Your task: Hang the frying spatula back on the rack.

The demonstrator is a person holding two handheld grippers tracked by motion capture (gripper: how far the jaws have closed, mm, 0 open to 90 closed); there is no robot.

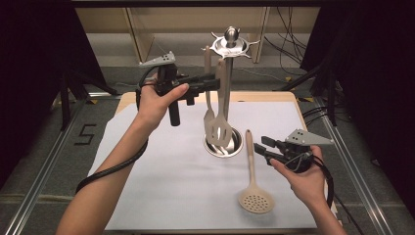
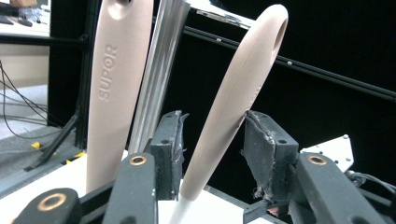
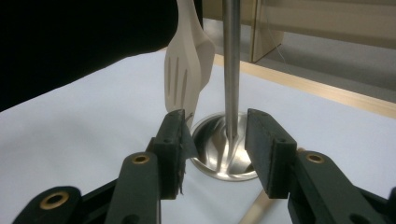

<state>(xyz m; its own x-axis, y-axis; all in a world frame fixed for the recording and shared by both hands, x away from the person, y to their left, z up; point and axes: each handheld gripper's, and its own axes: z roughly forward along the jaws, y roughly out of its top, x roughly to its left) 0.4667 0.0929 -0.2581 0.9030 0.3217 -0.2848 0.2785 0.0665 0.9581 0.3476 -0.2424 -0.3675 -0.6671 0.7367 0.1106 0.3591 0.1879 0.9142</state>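
Left claw [image 1: 211, 82] bracketed the handle of a hanging slotted spatula [image 1: 221, 128] beside the steel rack [image 1: 227, 88].

Its jaws stood part-open around that handle [image 2: 224, 126]; one pad seemed to brush it, though a real grip could not be confirmed from this angle. A second utensil [image 2: 114, 93] hung on the far side of the rack's pole. Right claw [image 1: 263, 148] waited open and empty near the rack's base, next to a skimmer [image 1: 253, 181] lying on the white counter [image 1: 161, 166]. Hanging the spatula looked like the step in hand; next, the left claw likely needed to back clear, and the right to pick up the skimmer.
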